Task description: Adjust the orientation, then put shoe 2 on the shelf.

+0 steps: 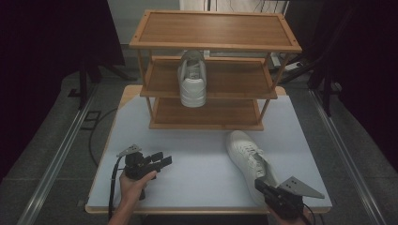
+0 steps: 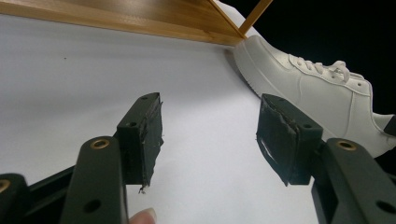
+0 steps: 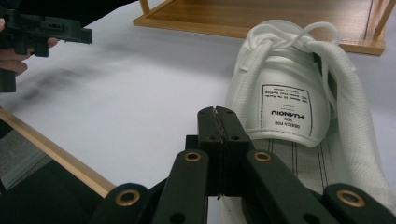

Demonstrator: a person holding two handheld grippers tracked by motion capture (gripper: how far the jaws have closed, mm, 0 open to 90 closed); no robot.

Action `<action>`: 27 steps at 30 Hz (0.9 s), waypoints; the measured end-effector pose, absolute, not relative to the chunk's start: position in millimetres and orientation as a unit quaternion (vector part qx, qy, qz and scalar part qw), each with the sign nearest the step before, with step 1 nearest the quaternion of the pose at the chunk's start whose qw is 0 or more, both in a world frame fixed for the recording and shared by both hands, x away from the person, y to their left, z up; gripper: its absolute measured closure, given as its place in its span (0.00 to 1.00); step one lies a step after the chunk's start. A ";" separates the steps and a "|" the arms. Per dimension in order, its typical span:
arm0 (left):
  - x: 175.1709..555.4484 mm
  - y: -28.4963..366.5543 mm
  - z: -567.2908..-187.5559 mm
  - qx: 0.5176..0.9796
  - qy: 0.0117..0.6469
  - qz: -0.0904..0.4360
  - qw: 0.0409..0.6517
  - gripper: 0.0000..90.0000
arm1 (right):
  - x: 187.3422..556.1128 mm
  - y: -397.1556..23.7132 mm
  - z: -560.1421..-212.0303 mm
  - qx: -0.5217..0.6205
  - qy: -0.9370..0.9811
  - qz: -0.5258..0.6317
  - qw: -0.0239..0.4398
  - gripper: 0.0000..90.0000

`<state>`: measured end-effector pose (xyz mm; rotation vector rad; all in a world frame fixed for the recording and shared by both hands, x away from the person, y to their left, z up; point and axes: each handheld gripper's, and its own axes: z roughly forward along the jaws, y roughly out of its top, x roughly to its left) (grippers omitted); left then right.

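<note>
One white sneaker (image 1: 248,157) lies on the pale tabletop (image 1: 197,154) at the front right, toe toward a wooden shelf rack (image 1: 216,28). A second white sneaker (image 1: 193,79) sits on the rack's middle shelf. My right gripper (image 1: 259,183) is at the heel of the near sneaker (image 3: 285,93). In the right gripper view its jaws (image 3: 217,112) are pressed together at the heel opening, and I see nothing between them. My left gripper (image 1: 162,159) is held at the front left, open (image 2: 210,107) over bare table, pointing toward the sneaker (image 2: 308,88).
The three-tier rack takes up the back half of the table; its bottom shelf (image 3: 261,16) lies just beyond the sneaker's toe. The table's front edge (image 3: 56,154) runs close under my right gripper. Dark floor and metal rails flank the table.
</note>
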<state>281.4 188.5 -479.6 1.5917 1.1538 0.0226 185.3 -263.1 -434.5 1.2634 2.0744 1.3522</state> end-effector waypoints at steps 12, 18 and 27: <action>279.6 189.2 -477.7 0.670 0.489 0.010 0.558 0.45 | 185.5 -263.2 -424.5 0.414 0.726 0.521 0.173 0.89; 277.2 191.0 -474.5 0.666 0.488 0.010 0.564 0.45 | 192.3 -271.3 -410.9 0.406 0.709 0.542 0.195 0.76; 275.8 190.8 -473.4 0.665 0.488 0.008 0.566 0.45 | 226.0 -287.7 -396.2 0.408 0.697 0.554 0.202 0.65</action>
